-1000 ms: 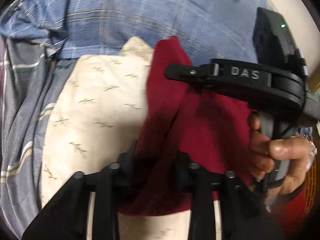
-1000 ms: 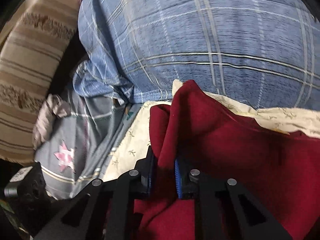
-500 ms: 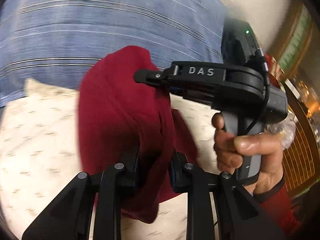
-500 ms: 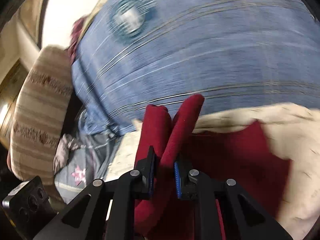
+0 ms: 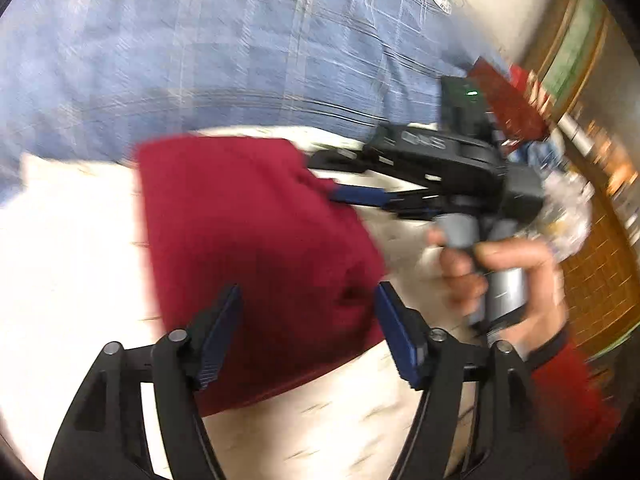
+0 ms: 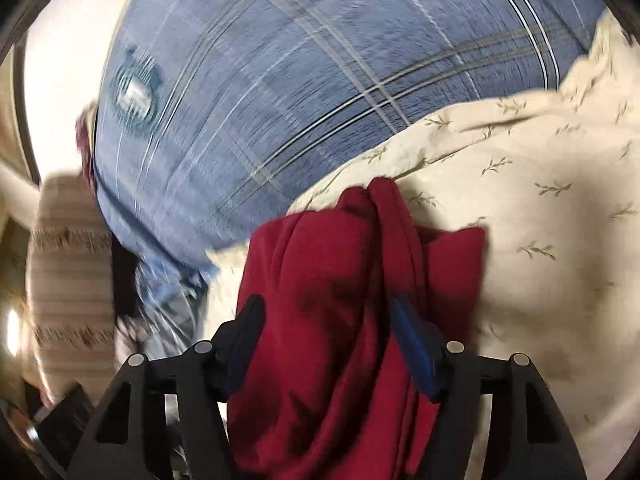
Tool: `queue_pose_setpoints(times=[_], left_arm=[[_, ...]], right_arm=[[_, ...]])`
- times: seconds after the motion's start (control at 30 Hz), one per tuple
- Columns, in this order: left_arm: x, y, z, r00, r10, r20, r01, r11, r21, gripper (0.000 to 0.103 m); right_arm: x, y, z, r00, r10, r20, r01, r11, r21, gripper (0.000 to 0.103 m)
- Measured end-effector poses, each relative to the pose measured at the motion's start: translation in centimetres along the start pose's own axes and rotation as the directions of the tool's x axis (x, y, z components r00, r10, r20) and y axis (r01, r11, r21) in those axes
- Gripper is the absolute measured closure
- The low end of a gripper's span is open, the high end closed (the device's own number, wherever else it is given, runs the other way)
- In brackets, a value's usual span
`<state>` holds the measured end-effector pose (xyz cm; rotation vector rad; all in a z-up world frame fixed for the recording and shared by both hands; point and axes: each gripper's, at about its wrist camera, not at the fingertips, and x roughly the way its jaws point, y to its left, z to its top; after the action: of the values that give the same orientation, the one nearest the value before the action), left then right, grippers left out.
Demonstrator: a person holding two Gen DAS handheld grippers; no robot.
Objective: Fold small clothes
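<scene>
A dark red garment [image 5: 256, 248] lies folded on a cream sheet with small leaf sprigs [image 5: 72, 264]. My left gripper [image 5: 308, 304] is open, its blue-padded fingers spread on either side of the cloth's near edge. In the right wrist view the red garment [image 6: 332, 300] lies bunched between the fingers of my right gripper [image 6: 326, 320], which is open too. The right gripper also shows in the left wrist view [image 5: 348, 184], at the cloth's far right edge, held by a hand [image 5: 508, 276].
A blue plaid blanket [image 5: 240, 48] covers the bed behind the sheet, also in the right wrist view [image 6: 300, 80]. A striped beige cushion [image 6: 68, 280] sits at left. Wooden furniture [image 5: 592, 240] stands at the right.
Both grippers, shut on the red garment half a second ago, have opened and let it go. The lifted cloth has dropped flat onto the cream sheet.
</scene>
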<state>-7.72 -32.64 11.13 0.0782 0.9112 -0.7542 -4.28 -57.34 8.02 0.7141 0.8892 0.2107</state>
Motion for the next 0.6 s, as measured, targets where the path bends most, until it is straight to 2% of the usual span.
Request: queue_pose_setpoints(times=[0.07, 0.13, 0.2, 0.27, 0.3, 0.47, 0.53, 0.6], left_arm=[[-1.4, 1.0, -1.2, 0.997, 0.082, 0.013, -0.082, 0.997, -0.001, 0.034], [-1.8, 2.3, -2.3, 0.994, 0.105, 0.008, -0.105, 0.994, -0.036, 0.034], [-1.0, 4.1, -2.8, 0.994, 0.113, -0.009, -0.114, 0.987, -0.110, 0.034], [-0.1, 4.8, -3.3, 0.994, 0.113, -0.009, -0.113, 0.982, -0.152, 0.034], [0.2, 4.9, -3.3, 0.993, 0.121, -0.011, -0.122, 0.980, -0.156, 0.034], [0.9, 3.8, -2.8, 0.992, 0.127, 0.010, -0.125, 0.982, -0.140, 0.034], [0.7, 3.6, -3.0, 0.992, 0.121, 0.021, -0.117, 0.983, -0.145, 0.034], [1.6, 3.3, -3.0, 0.992, 0.128, 0.011, -0.125, 0.983, -0.135, 0.034]], right_arm=[[0.4, 1.1, -1.1, 0.999, -0.015, -0.029, 0.014, 0.999, -0.043, 0.035], [1.2, 1.5, -2.1, 0.997, -0.043, -0.068, 0.038, 0.997, -0.065, 0.034], [2.3, 1.7, -3.0, 0.994, -0.074, -0.077, 0.068, 0.994, -0.087, 0.034], [2.7, 2.6, -3.8, 0.990, -0.131, -0.042, 0.124, 0.982, -0.143, 0.051], [2.7, 2.9, -4.1, 0.987, -0.157, -0.032, 0.150, 0.975, -0.162, 0.079], [-0.7, 5.0, -5.2, 0.976, -0.197, 0.089, 0.215, 0.937, -0.276, 0.084], [-1.7, 4.9, -5.8, 0.965, -0.234, 0.119, 0.260, 0.918, -0.299, 0.084], [-0.5, 3.9, -5.8, 0.946, -0.304, 0.114, 0.324, 0.902, -0.287, 0.084]])
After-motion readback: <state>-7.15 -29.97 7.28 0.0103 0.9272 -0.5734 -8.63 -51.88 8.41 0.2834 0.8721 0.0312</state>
